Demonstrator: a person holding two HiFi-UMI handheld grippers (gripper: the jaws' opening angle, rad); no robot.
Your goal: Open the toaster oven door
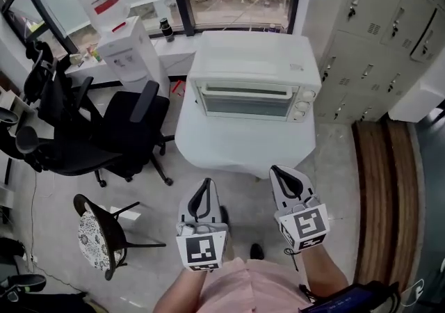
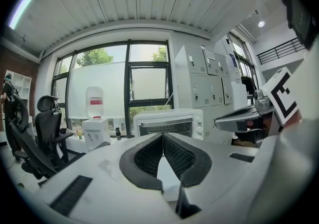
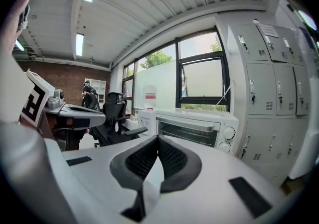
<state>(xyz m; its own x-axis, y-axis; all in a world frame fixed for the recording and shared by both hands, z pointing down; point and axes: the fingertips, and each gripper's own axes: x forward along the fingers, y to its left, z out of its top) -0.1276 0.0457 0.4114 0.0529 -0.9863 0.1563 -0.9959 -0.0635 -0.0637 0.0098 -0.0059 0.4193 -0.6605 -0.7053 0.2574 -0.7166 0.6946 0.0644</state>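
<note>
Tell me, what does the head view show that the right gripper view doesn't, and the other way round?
Only the head view: the white table under the toaster oven, and a small chair with a patterned seat. Only the right gripper view: the ceiling with its strip lights and a brick wall far off. Both: the toaster oven with its door shut, the grey lockers, the water dispenser, and the left claw and right claw, each shut on nothing and short of the oven.
</note>
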